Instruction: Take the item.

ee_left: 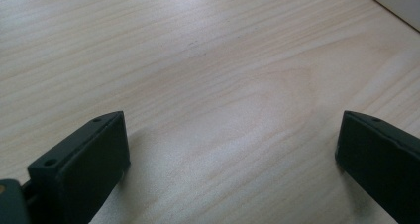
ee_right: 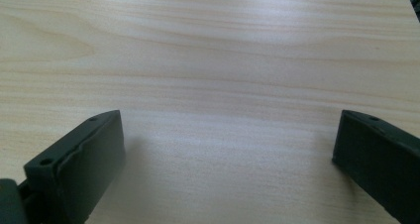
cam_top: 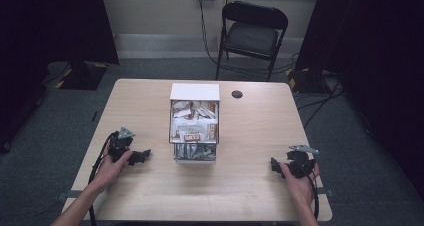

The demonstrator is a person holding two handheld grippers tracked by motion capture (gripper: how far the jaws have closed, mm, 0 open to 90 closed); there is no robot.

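risk: tipping tall snack box (cam_top: 194, 128) if I clip its rim | box: worktop (cam_top: 250, 136) centre, between my hands | left gripper (cam_top: 140, 156), right gripper (cam_top: 275, 166): jaws wide apart, empty

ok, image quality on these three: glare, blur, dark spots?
High view: table evenly lit, room edges very dark, box contents soft and hard to read. Left gripper view: pale sheen on the wood, close jaws blurred. Right gripper view: bright band across the wood near the top, soft shadows beside the jaws.
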